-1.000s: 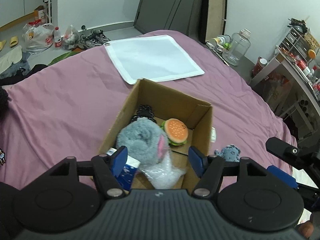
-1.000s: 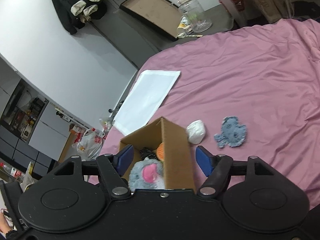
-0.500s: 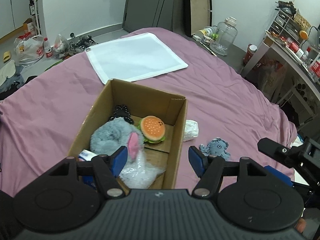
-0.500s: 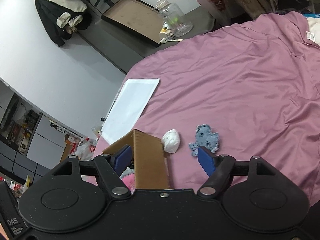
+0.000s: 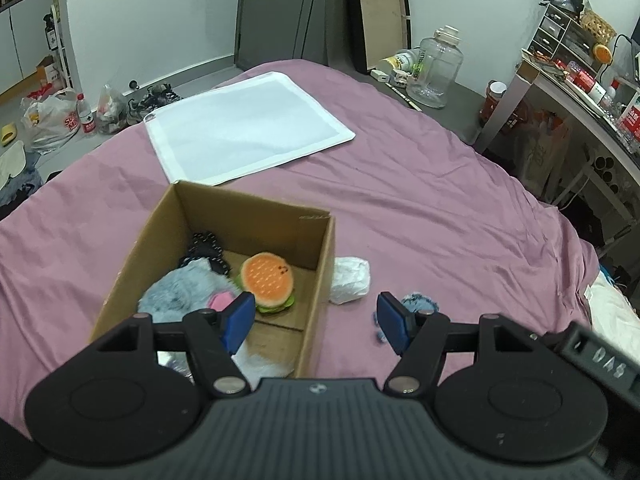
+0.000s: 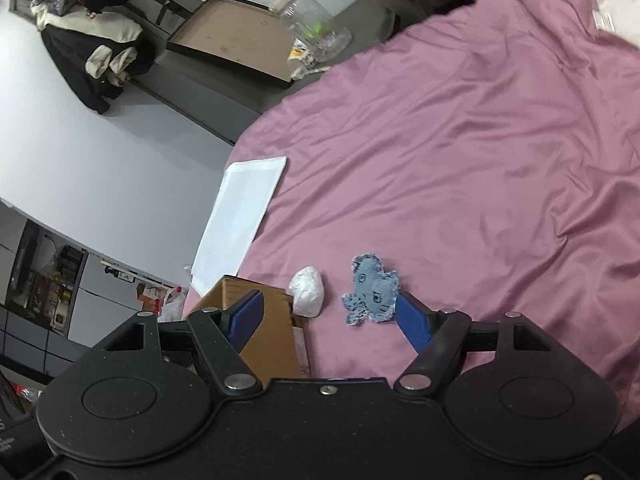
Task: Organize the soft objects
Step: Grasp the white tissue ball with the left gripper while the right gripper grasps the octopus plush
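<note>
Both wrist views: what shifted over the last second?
Both open grippers, left and right, swung rightward, off the cardboard box toward the white bundle and blue denim patch. Nothing was grasped or released; the burger plush and grey plush stayed put.

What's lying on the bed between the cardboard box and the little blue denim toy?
A white crumpled bundle lies between the box and the denim toy, clearest in the right wrist view.

Bedroom: pink-sheeted bed (image 5: 400,208), shoes (image 5: 154,98)
</note>
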Demonstrator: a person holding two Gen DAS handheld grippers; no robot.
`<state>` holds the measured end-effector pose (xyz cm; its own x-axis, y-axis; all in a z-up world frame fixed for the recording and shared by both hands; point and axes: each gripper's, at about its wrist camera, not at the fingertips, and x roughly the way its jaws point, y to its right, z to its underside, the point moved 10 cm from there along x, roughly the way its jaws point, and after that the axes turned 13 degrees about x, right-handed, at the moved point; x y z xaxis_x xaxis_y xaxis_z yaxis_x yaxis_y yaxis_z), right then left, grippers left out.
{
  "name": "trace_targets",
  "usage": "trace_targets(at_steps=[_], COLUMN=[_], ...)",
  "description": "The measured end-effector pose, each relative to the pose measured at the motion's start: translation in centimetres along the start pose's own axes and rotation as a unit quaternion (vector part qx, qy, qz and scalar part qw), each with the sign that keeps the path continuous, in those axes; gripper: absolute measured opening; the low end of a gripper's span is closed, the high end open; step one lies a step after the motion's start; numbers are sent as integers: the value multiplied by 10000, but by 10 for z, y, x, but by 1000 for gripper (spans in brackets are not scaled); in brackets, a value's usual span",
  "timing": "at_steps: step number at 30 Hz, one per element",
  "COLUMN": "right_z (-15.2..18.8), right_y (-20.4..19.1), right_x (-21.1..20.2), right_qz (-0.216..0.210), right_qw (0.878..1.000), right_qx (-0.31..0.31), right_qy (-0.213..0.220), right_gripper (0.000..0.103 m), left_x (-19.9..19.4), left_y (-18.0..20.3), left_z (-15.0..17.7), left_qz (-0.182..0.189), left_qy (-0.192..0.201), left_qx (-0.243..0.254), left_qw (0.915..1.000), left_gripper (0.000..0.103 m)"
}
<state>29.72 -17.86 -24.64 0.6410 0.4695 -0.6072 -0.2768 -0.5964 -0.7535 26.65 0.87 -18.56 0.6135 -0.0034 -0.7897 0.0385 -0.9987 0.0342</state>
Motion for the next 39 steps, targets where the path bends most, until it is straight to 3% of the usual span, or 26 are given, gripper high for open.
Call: trace_targets(at_steps=[12,18,25,33,34,37,39], right_z=[-13,-10,-6,0,0,1,2], right_y=[34,39,45,45,45,49,50], right_x=[31,46,66,84,85,89,89], right_qz=[118,207,302,275,287,294,315], right_qw=[9983,9981,9973,9962,9962,9956,9956], right_qx=[547,492,488,409,399,393,349], right_qy=[-134,-295,-460,-715,-719,-802,-814], right_gripper=[70,66,59,56,52,22,18], left_x=[34,53,76,99,102,108,112], left_y=[37,46,52,57,58,62,63], left_z=[-15,-15,-14,-18,-18,-20,-22], left_qz=[94,26,-30,-132,-165,-352,-488], left_qy=[-101,-234,-384,-566,-588,-575,-567], left_qx=[138,132,121,113,131,268,328], left_qw=[9998,9996,9992,9982,9980,9974,9967], left_gripper=[62,61,46,43,43,44,44])
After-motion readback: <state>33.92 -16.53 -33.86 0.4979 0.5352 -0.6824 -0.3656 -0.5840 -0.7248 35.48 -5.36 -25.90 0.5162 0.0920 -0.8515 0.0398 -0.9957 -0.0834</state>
